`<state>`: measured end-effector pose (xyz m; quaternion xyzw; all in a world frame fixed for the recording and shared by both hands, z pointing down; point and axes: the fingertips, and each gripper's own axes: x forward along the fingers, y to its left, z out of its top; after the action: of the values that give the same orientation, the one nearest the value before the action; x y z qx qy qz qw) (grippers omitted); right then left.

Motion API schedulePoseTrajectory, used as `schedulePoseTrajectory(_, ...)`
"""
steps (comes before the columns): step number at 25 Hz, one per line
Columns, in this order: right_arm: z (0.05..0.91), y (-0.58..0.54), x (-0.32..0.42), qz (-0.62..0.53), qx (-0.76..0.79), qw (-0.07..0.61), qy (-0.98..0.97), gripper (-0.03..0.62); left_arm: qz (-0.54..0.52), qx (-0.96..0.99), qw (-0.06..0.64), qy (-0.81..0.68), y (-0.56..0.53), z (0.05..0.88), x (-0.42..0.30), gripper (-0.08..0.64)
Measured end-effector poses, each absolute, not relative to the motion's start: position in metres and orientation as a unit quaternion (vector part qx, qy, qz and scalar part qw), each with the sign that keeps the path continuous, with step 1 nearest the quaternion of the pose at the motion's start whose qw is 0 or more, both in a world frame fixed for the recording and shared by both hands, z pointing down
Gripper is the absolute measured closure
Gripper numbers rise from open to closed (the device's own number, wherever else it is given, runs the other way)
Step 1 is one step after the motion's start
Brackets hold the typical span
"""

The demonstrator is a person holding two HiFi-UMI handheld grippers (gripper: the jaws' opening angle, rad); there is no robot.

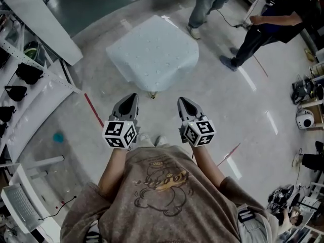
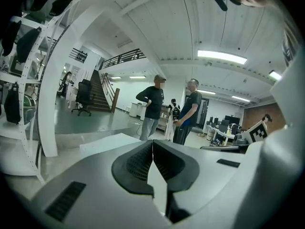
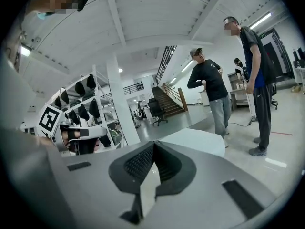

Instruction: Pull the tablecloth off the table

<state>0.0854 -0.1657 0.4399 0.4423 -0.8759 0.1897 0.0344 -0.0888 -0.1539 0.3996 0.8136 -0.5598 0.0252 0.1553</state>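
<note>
The white tablecloth (image 1: 152, 52) covers the bench (image 1: 153, 94) in the upper middle, and the left hand-held gripper (image 1: 132, 98) and right hand-held gripper (image 1: 181, 101), both clenched and empty, point at it from just below, probably getting ready to grab its edge.

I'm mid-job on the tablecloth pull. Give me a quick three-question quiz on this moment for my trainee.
1. Multiple choice: the left gripper and right gripper are A) both shut and empty, B) both wide open, C) both shut on cloth.
2. True or false: one gripper is touching the tablecloth.
3. In the head view, how many bystanders stand past the tablecloth?

Key: 1 A. 2 False: both grippers are held short of the cloth, with bare floor between. 3 Two.
</note>
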Motion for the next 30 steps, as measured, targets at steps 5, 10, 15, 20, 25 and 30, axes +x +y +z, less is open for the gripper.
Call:
schedulePoseTrajectory(5,0.432,-0.180,0.078,0.186,0.453,0.022,-0.871,0.584,0.023,0.823,0.154,-0.547,-0.169,0.395,-0.096,0.541)
schedulePoseTrajectory(10,0.431,-0.185,0.064,0.180,0.452,0.014,-0.873,0.584,0.019,0.829,0.151,-0.538,-0.179,0.394,-0.102,0.540)
schedulePoseTrajectory(15,0.430,-0.188,0.057,0.184,0.459,0.002,-0.869,0.584,0.022,0.832,0.152,-0.533,-0.182,0.397,-0.108,0.540)
schedulePoseTrajectory(20,0.431,-0.185,0.058,0.185,0.463,-0.003,-0.867,0.584,0.019,0.834,0.150,-0.530,-0.183,0.397,-0.109,0.540)
schedulePoseTrajectory(25,0.437,-0.185,0.051,0.190,0.459,0.001,-0.868,0.573,0.013,0.838,0.160,-0.522,-0.184,0.402,-0.111,0.538)
schedulePoseTrajectory(30,0.439,-0.185,0.049,0.200,0.451,-0.003,-0.870,0.509,0.007,0.836,0.175,-0.520,-0.184,0.406,-0.114,0.449)
